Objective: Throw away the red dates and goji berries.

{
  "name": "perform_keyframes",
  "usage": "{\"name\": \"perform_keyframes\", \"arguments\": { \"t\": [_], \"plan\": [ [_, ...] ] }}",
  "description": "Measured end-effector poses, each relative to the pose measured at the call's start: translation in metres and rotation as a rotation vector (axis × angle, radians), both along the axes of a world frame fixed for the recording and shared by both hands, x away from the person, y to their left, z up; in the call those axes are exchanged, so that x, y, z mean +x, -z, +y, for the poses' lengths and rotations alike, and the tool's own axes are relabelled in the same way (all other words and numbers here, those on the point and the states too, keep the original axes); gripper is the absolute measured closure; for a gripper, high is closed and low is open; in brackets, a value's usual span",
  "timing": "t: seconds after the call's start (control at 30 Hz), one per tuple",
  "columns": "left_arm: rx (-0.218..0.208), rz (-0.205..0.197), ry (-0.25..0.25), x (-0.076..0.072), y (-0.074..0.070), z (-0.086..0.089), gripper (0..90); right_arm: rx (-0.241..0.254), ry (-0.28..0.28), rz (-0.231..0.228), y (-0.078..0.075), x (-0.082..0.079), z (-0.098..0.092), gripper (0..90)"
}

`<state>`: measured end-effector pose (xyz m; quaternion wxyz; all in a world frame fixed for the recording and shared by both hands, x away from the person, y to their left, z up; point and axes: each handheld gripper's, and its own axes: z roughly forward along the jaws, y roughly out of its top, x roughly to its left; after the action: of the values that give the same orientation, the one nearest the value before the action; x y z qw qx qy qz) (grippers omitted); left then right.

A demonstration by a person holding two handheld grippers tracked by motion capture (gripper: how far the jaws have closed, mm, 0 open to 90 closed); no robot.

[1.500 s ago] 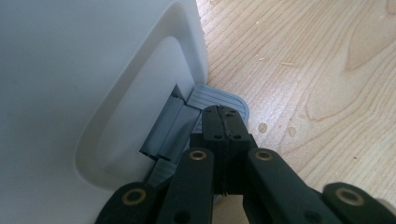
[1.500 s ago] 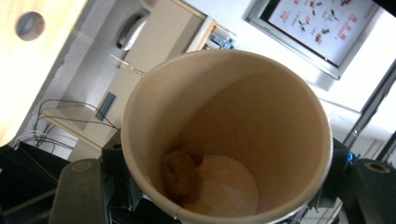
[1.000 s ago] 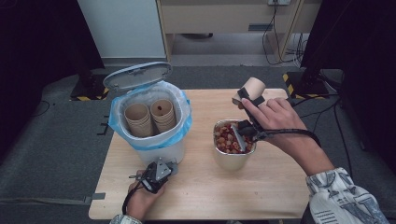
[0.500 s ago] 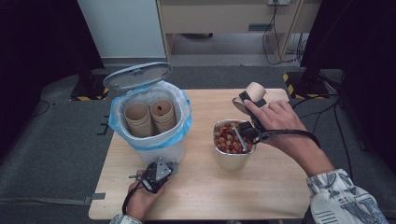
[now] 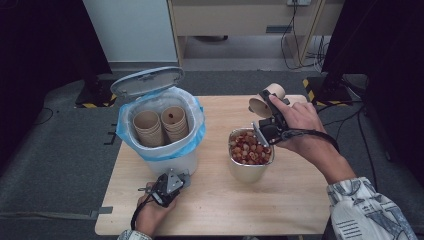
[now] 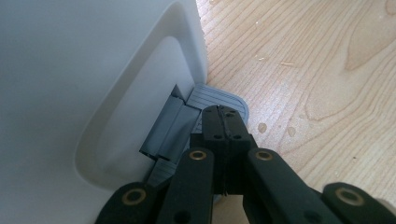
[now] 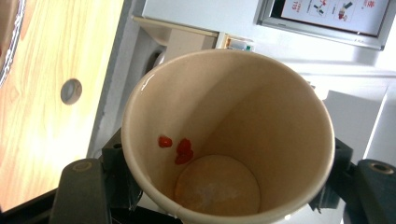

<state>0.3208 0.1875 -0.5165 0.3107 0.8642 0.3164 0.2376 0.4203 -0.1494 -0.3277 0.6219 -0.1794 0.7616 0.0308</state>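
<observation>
Now your right gripper (image 5: 264, 116) has tipped the pinched paper cup (image 7: 229, 135) leftward; your left gripper (image 6: 224, 128) stays pressed together.

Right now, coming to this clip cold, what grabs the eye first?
The tan paper cup, clamped in the right gripper above the table's far right, with red bits stuck inside. Below it stands a steel bowl of red pieces; at left, a white bin, lid up, holds stacked cups.
</observation>
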Motion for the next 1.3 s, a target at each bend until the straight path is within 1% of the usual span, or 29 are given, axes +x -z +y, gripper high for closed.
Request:
{"name": "perform_keyframes", "arguments": {
  "t": [0.03, 0.07, 0.1, 0.17, 0.2, 0.3, 0.33, 0.37, 0.4, 0.43, 0.47, 0.53, 0.63, 0.7, 0.87, 0.9, 0.93, 0.97, 1.0, 1.03, 1.07, 1.13, 1.27, 1.3],
  "plan": [
    [0.0, 0.0, 0.0, 0.0, 0.0, 0.0, 89.9, 0.0, 0.0, 0.0, 0.0, 0.0, 0.0, 29.4],
    [-0.004, 0.003, -0.002, 0.0, 0.0, 0.0, 89.9, 0.025, 0.0, 0.01, -0.002, 0.001, 0.0, 29.4],
    [0.0, 0.0, 0.0, 0.0, 0.0, 0.0, 89.9, 0.036, -0.001, 0.013, -0.002, 0.002, 0.0, 29.3],
    [-0.004, 0.002, -0.002, 0.0, 0.0, 0.0, 89.9, 0.053, 0.001, 0.019, -0.004, 0.003, 0.0, 29.3],
    [-0.004, 0.002, -0.002, 0.0, 0.0, 0.0, 89.9, 0.053, 0.001, 0.019, -0.004, 0.003, 0.0, 29.3],
    [-0.006, 0.002, -0.002, 0.0, 0.0, 0.0, 89.9, 0.089, -0.001, 0.044, -0.006, 0.007, 0.0, 29.3],
    [-0.006, 0.002, -0.001, 0.0, 0.0, 0.0, 89.9, 0.114, 0.002, 0.059, -0.008, 0.008, -0.001, 29.3],
    [-0.006, 0.002, -0.001, 0.0, 0.0, 0.0, 89.9, 0.124, 0.002, 0.062, -0.008, 0.009, -0.002, 29.2],
    [-0.003, 0.0, 0.0, 0.0, 0.0, 0.0, 89.9, 0.124, 0.002, 0.062, -0.008, 0.009, -0.002, 29.2],
    [-0.003, 0.0, 0.001, 0.0, 0.0, 0.0, 89.9, 0.155, 0.005, 0.076, -0.01, 0.011, -0.003, 29.3],
    [-0.006, 0.002, -0.001, 0.0, 0.0, 0.0, 89.9, 0.155, 0.005, 0.076, -0.01, 0.011, -0.003, 29.3],
    [-0.006, 0.003, -0.001, 0.0, 0.0, 0.0, 89.9, 0.174, 0.001, 0.083, -0.011, 0.013, -0.003, 29.3],
    [-0.006, 0.003, -0.001, 0.0, 0.0, 0.0, 89.9, 0.215, 0.003, 0.108, -0.012, 0.014, -0.003, 29.1],
    [-0.003, 0.001, 0.0, 0.0, 0.0, 0.0, 89.9, 0.223, 0.003, 0.114, -0.012, 0.014, -0.002, 29.1],
    [-0.004, 0.001, 0.001, 0.0, 0.0, 0.0, 89.9, 0.297, -0.003, 0.152, -0.015, 0.017, -0.001, 29.1],
    [-0.004, 0.001, 0.001, 0.0, 0.0, 0.0, 89.9, 0.328, -0.006, 0.168, -0.017, 0.018, -0.001, 29.1],
    [-0.005, 0.0, 0.001, 0.0, 0.0, 0.0, 89.9, 0.328, -0.006, 0.168, -0.017, 0.018, -0.001, 29.1],
    [-0.004, 0.0, 0.001, 0.0, 0.0, 0.0, 89.9, 0.339, -0.011, 0.174, -0.018, 0.019, 0.0, 29.1],
    [-0.005, 0.001, 0.001, 0.0, 0.0, 0.0, 89.9, 0.364, -0.013, 0.187, -0.019, 0.019, 0.0, 29.1],
    [-0.004, 0.001, 0.001, 0.0, 0.0, 0.0, 89.9, 0.41, -0.023, 0.213, -0.022, 0.02, 0.001, 29.1],
    [-0.004, 0.001, 0.001, 0.0, 0.0, 0.0, 89.9, 0.41, -0.023, 0.213, -0.022, 0.02, 0.001, 29.1],
    [-0.004, 0.001, 0.001, 0.0, 0.0, 0.0, 89.9, 0.451, -0.026, 0.233, -0.024, 0.021, 0.002, 29.0],
    [-0.005, 0.001, 0.001, 0.0, 0.0, 0.0, 89.9, 0.469, -0.031, 0.243, -0.027, 0.021, 0.007, 28.8],
    [-0.006, -0.001, 0.002, 0.0, 0.0, 0.0, 89.8, 0.486, -0.037, 0.257, -0.028, 0.021, 0.009, 28.8]
  ]
}}
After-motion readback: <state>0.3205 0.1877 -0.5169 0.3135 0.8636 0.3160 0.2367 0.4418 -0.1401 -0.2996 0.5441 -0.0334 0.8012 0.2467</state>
